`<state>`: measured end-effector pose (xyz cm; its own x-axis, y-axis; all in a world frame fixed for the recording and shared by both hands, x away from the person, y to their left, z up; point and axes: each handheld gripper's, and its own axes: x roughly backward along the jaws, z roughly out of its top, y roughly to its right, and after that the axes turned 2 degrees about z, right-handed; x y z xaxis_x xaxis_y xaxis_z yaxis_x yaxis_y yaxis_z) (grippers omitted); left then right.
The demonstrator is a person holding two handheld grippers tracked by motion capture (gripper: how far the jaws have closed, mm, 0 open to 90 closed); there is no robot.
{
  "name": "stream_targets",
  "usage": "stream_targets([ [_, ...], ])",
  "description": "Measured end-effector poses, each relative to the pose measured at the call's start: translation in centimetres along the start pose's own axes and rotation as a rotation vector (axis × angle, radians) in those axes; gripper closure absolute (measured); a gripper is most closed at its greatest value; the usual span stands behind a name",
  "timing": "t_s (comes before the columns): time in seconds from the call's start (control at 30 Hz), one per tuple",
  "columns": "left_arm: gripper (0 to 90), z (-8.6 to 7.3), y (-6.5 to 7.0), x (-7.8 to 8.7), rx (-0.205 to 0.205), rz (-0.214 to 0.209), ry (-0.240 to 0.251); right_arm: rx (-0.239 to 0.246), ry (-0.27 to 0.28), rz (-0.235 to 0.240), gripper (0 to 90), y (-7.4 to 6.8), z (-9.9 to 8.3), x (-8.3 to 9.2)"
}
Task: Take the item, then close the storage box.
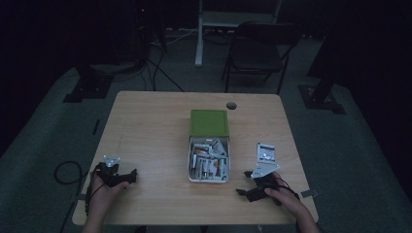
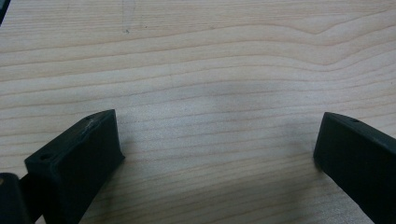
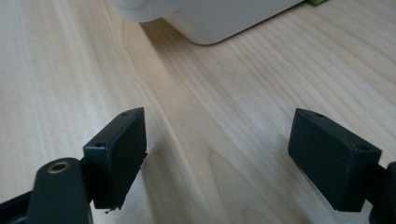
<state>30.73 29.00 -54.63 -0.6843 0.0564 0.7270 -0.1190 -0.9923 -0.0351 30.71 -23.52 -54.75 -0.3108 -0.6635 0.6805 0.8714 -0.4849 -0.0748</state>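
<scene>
Nowhere can I read any label, white box (image 1: 209, 162) of packets mid-table, green lid (image 1: 209, 122) behind it, my right gripper (image 1: 244, 190) nearest, jaws apart on nothing, left gripper (image 1: 130, 177) likewise open over bare table (image 1: 145, 126), folding chair (image 1: 260, 46) beyond.

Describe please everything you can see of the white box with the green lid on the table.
The white rectangular box with rounded corners stands near the middle of the light wooden table. It looks like plastic. Its flat green lid is slid toward the far end, so the near part is open, showing many small mixed items heaped inside. Nothing else touches it.

Black fingers (image 3: 116, 156), grey three-cornered plates (image 1: 265, 160).
</scene>
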Motion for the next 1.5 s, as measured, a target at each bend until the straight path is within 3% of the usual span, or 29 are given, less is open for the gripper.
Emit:
stream_targets([
  [0.07,0.9,0.0,0.0,0.0,0.000,0.000,0.000,0.047,-0.001,-0.031,17.7,-0.2,-0.1,-0.2],
  [0.13,0.9,0.0,0.0,0.0,0.000,0.000,0.000,0.051,-0.009,-0.021,13.8,-0.3,-0.1,-0.2],
  [0.83,1.0,0.0,0.0,0.0,-0.002,-0.003,-0.001,0.043,-0.014,-0.028,12.7,-0.7,0.1,-0.5],
  [1.07,3.8,0.0,0.8,0.2,-0.093,-0.059,0.039,0.059,-0.017,-0.013,12.5,-0.7,0.3,-0.7],
  [1.17,3.8,0.1,1.2,0.4,-0.102,-0.079,0.048,0.058,-0.016,-0.015,12.4,-0.7,0.3,-0.7],
  [1.27,3.7,0.3,2.2,0.7,-0.155,-0.123,0.045,0.052,-0.016,-0.022,12.5,-0.9,0.4,-0.8],
  [1.33,3.8,0.4,2.4,0.8,-0.159,-0.130,0.048,0.051,-0.015,-0.021,12.7,-0.9,0.4,-0.8],
  [1.43,3.8,0.6,3.4,1.2,-0.207,-0.178,0.058,0.039,-0.011,0.001,13.5,-1.0,0.4,-0.7],
  [1.5,3.7,0.6,3.7,1.3,-0.222,-0.188,0.058,0.034,-0.008,0.006,13.5,-1.0,0.5,-0.7],
])
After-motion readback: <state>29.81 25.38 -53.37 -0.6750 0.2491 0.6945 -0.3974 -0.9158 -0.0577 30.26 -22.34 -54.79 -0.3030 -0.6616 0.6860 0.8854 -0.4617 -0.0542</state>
